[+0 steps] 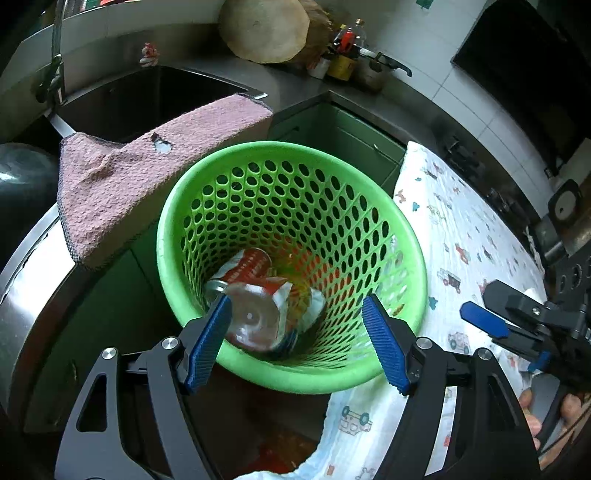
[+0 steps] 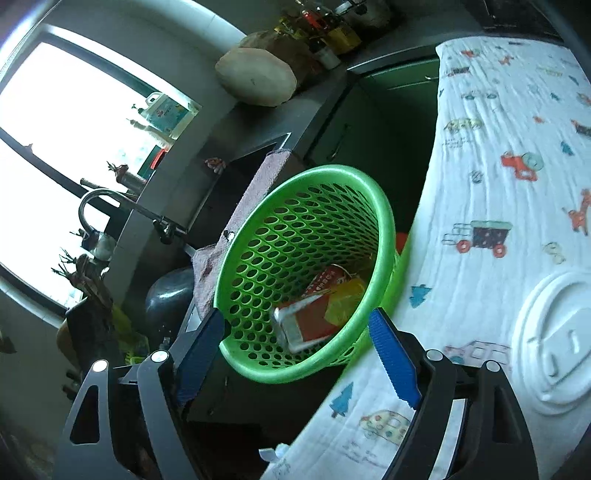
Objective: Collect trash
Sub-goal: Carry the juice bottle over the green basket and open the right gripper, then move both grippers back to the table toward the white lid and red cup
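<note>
A green perforated trash basket [image 1: 369, 206] stands below the counter edge, also in the right wrist view [image 2: 384, 218]. Inside it lie a crushed red can [image 1: 251, 264], a clear plastic bottle [image 1: 255, 317] and a red and white wrapper; the right wrist view shows a red carton [image 2: 314, 321] and a yellow wrapper [image 2: 347, 295] in it. My left gripper [image 1: 295, 332] is open and empty above the basket mouth. My right gripper [image 2: 299, 350] is open and empty, above the basket's near rim; its blue fingertip [image 1: 484, 319] shows in the left wrist view at the right.
A printed white cloth [image 1: 461, 229] covers the counter on the right, with a white plastic lid [image 2: 554, 339] on it. A pink towel [image 1: 140, 184] hangs over the sink edge [image 1: 243, 86]. A wooden chopping block [image 1: 266, 29], bottles and a faucet [image 2: 110, 199] stand behind.
</note>
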The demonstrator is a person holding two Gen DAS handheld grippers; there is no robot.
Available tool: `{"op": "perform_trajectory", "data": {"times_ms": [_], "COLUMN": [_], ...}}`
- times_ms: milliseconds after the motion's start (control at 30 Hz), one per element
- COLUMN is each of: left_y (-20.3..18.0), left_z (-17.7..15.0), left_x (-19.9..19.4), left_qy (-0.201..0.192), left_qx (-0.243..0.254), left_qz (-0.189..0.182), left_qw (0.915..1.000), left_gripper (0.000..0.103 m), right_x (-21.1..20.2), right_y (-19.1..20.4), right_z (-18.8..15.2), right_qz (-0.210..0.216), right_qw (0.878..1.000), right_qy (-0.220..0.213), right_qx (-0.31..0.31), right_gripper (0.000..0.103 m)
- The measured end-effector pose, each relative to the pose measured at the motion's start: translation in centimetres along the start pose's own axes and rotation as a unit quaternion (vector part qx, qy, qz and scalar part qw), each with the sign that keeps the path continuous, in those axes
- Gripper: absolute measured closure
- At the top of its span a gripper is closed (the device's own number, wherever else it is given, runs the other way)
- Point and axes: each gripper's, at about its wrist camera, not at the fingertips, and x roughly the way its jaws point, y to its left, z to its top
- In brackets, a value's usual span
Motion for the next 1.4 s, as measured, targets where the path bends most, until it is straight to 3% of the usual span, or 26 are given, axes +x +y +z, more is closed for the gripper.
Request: {"op": "perform_trajectory", "data": {"times_ms": [467, 1000, 1167, 1400], "left_y": [-4.9, -12.6, -14.7, -17.1], "left_z": [-0.5, -2.5, -2.8, -2.4], "left_x": [-2.1, -2.7, -3.4, -5.0], "left_qy": [-0.017, -0.012, -0.013, -0.027], "left_qx": [0.042, 0.097, 0.112, 0.137], "left_qz": [-0.001, -0.031, -0.035, -0.036], "left_qw": [0.9990, 0.9947, 0.9930, 0.9896], "left_gripper": [0.024, 0.022, 0.022, 0.019], "right_x": [-9.3, -21.4, -25.1, -30.0], "right_y": [-3.3, -9.4, -10.4, -8.0], "right_z": [-0.5, -4.6, -5.3, -4.4], "right_qz": [-0.083, -0.183, -0.195, -0.176], "right_qw": [0.996, 0.979, 0.976, 0.978], "right_qy": [-0.021, -0.040, -0.061, -0.097], "right_qx": [-0.032, -0.080, -0.070, -0.058], "right_gripper": [0.025, 0.022, 0.022, 0.022]}}
